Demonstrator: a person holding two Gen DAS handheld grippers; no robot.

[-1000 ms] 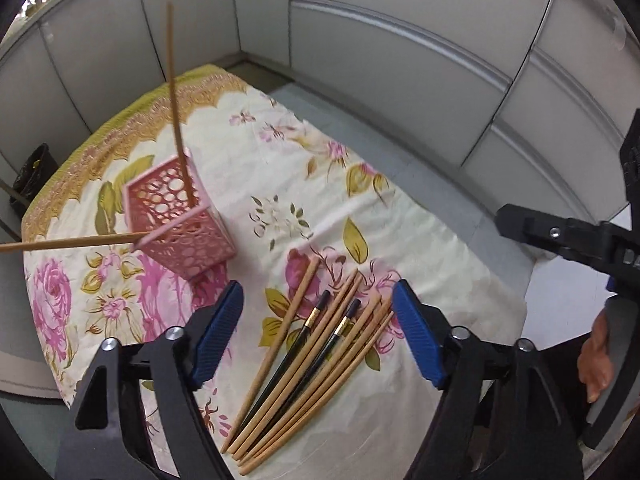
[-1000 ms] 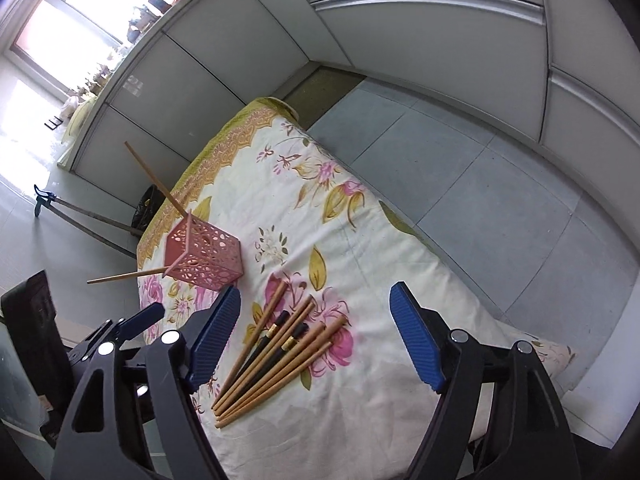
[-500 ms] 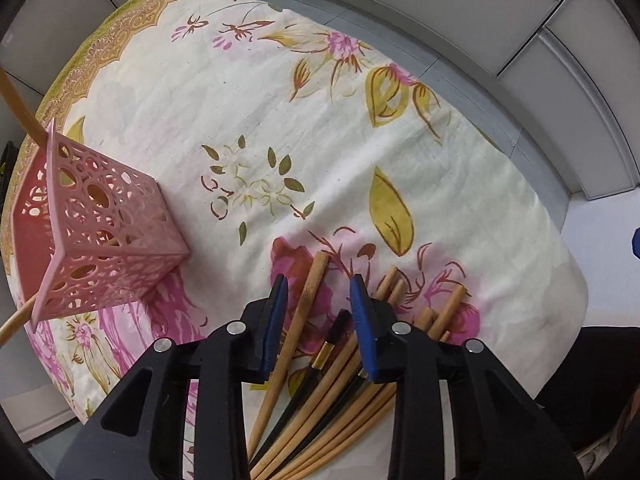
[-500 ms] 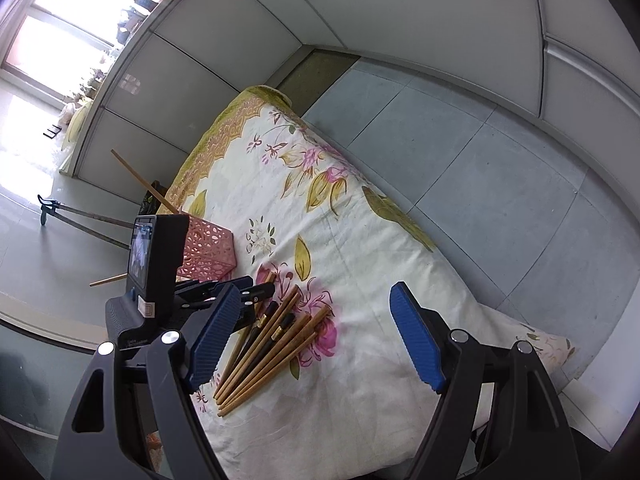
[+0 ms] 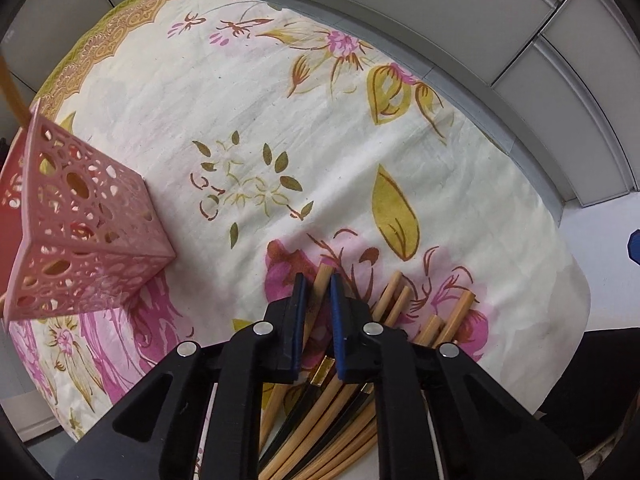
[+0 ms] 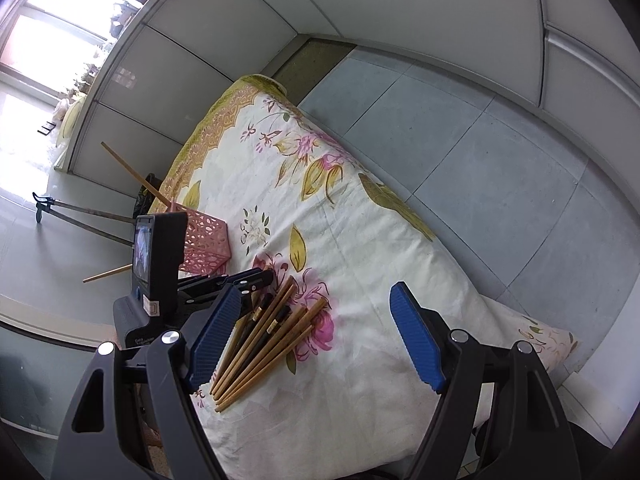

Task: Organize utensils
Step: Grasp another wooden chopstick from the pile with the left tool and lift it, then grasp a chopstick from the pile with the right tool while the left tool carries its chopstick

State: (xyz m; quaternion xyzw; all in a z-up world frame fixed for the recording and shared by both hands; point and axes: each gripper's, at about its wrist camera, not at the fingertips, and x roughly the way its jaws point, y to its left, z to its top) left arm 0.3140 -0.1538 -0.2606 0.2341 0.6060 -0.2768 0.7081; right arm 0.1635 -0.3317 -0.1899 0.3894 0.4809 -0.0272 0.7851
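Note:
Several wooden and black chopsticks (image 5: 400, 308) lie in a bundle on the floral cloth, also in the right wrist view (image 6: 276, 332). My left gripper (image 5: 318, 284) is down at the bundle's left side, its jaws closed around the leftmost wooden chopstick (image 5: 321, 276). It also shows from the side in the right wrist view (image 6: 256, 278). A pink perforated holder (image 5: 84, 232) stands to the left with chopsticks (image 6: 134, 174) sticking out of it. My right gripper (image 6: 316, 340) is open and empty, held above the near part of the table.
The table is covered by a cream floral cloth (image 5: 320, 120) with a yellow-green border. Its edge drops to a grey tiled floor (image 6: 480, 140) on the right. Grey partition walls (image 6: 400, 8) stand behind.
My left gripper has come down onto the bundle and closed from wide open to gripping the leftmost chopstick. The right gripper has stayed open, shifting only slightly.

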